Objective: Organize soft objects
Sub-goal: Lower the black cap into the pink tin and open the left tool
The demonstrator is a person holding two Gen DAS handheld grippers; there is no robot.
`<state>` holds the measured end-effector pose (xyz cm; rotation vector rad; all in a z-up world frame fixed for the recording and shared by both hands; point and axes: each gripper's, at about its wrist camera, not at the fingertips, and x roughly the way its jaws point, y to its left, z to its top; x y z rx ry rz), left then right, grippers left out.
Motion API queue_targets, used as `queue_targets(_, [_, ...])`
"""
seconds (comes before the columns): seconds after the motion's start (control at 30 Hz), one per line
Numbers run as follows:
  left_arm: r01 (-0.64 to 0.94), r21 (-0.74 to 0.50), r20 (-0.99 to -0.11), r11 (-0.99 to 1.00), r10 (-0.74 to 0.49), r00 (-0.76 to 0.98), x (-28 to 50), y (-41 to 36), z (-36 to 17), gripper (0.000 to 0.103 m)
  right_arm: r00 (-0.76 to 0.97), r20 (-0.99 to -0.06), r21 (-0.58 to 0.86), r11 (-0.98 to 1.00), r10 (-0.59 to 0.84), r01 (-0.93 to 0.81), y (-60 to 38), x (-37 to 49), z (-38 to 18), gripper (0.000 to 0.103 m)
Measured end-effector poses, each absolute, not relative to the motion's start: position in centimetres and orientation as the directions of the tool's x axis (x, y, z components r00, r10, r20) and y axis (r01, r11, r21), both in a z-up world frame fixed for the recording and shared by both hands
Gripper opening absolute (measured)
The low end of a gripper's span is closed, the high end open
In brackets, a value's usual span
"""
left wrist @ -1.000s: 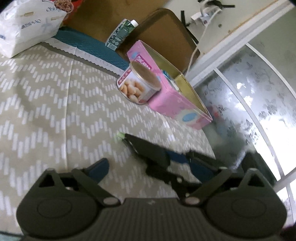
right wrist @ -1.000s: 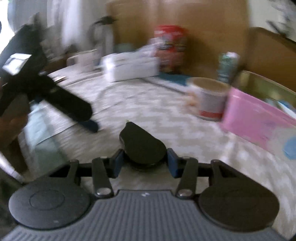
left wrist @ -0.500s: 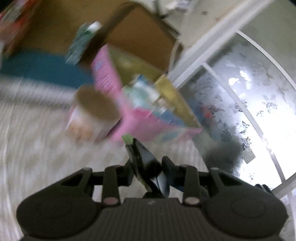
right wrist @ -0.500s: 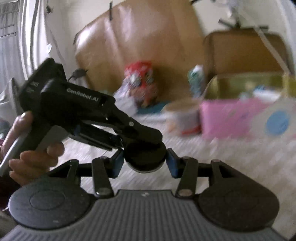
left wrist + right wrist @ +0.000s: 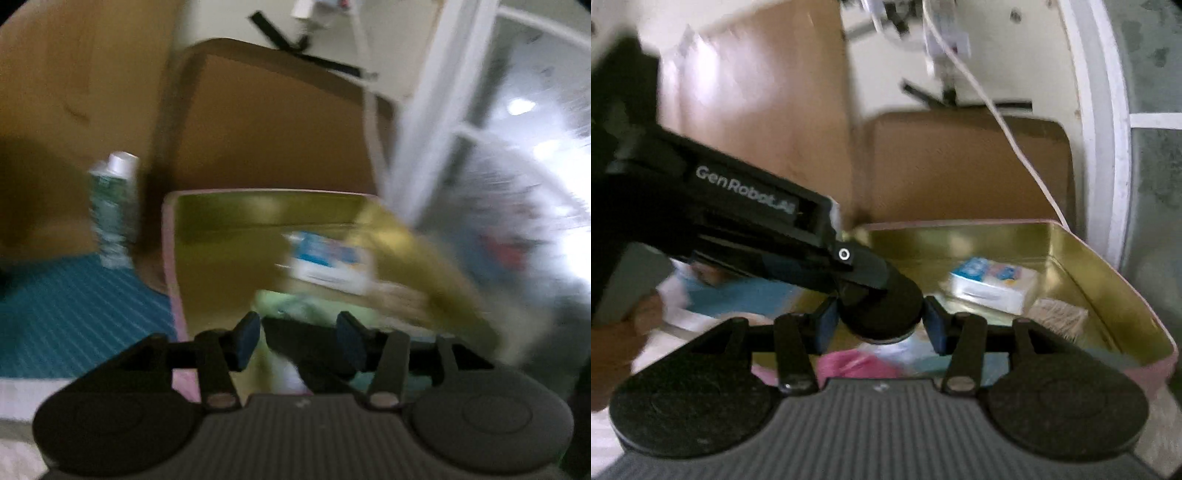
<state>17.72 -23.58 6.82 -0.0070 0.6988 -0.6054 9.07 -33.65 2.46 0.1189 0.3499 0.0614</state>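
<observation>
Right claw [image 5: 879, 325]: blue pads pinch the round end of a black object [image 5: 882, 314], one pad on each side of the disc. It hangs over the near part of an open pink box [image 5: 1108, 280] with a gold lining. Pink and pale blue things lie in the box right under the claw, too blurred to name.

Left claw [image 5: 299, 339] reaches in from the right claw's left side, nose at the same black object, held by a hand [image 5: 613, 343]. Its jaws have just been opening. The narrow part of the object sits between the pads, which look spread with a gap on one side, though the view is smeared.

Just ahead of both claws, inside the box: a white-and-blue packet [image 5: 993, 284], and a tan bristly thing [image 5: 1060, 317] beside it, against the wall on the right.

Ahead and left of the left claw, outside the box: a ribbed blue mat [image 5: 74, 314], with a green bottle [image 5: 112, 206] standing at its far edge.

Beyond the box stands brown cardboard [image 5: 960, 166]. A white cable [image 5: 1015, 140] hangs across it, and a white window frame [image 5: 1108, 110] rises to the right.
</observation>
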Motion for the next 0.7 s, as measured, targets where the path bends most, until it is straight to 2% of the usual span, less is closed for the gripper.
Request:
queue_targets(0.1, [0.487,-0.194,-0.599,0.852,-0.496,0.629,17.3,-22.5,6.6,0.054,0.931,-0.352,0.154,0.987,0.094,-0.041,-34.3,9.2,1.6,0.058])
queue_targets(0.2, [0.479,-0.152,-0.581,0.865,-0.470,0.664,16.0,-22.1,7.1,0.062,0.946,-0.300,0.214,0.975,0.123,-0.059,-34.5,7.1,1.9,0.058])
queue_targets(0.33, [0.472,-0.096,-0.520,0.876,-0.448,0.727,13.0,-21.4,8.0,0.089,0.969,-0.233,0.273,0.962,0.081,-0.015,-34.4,3.3,2.5,0.058])
queue_targets(0.43, [0.470,-0.023,-0.455,0.882,-0.428,0.781,9.6,-20.7,8.9,0.101,0.984,-0.177,0.318,0.947,0.010,0.048,-34.2,-0.5,2.7,0.062])
queue_targets(0.47, [0.472,-0.006,-0.443,0.882,-0.425,0.789,8.7,-20.5,9.1,0.103,0.987,-0.159,0.337,0.939,-0.013,0.067,-34.3,-1.7,2.6,0.064])
queue_targets(0.53, [0.485,0.012,-0.435,0.874,-0.432,0.790,6.7,-20.2,9.0,0.103,0.989,-0.138,0.376,0.920,-0.062,0.110,-34.2,-3.8,2.3,0.082])
queue_targets(0.6, [0.507,-0.005,-0.446,0.862,-0.455,0.770,4.9,-19.5,8.8,0.103,0.986,-0.135,0.408,0.902,-0.096,0.144,-33.8,-5.5,2.0,0.091])
queue_targets(0.7, [0.501,-0.034,-0.471,0.865,-0.456,0.755,2.6,-18.3,8.2,0.103,0.980,-0.163,0.437,0.882,-0.114,0.175,-33.1,-7.2,1.5,0.094])
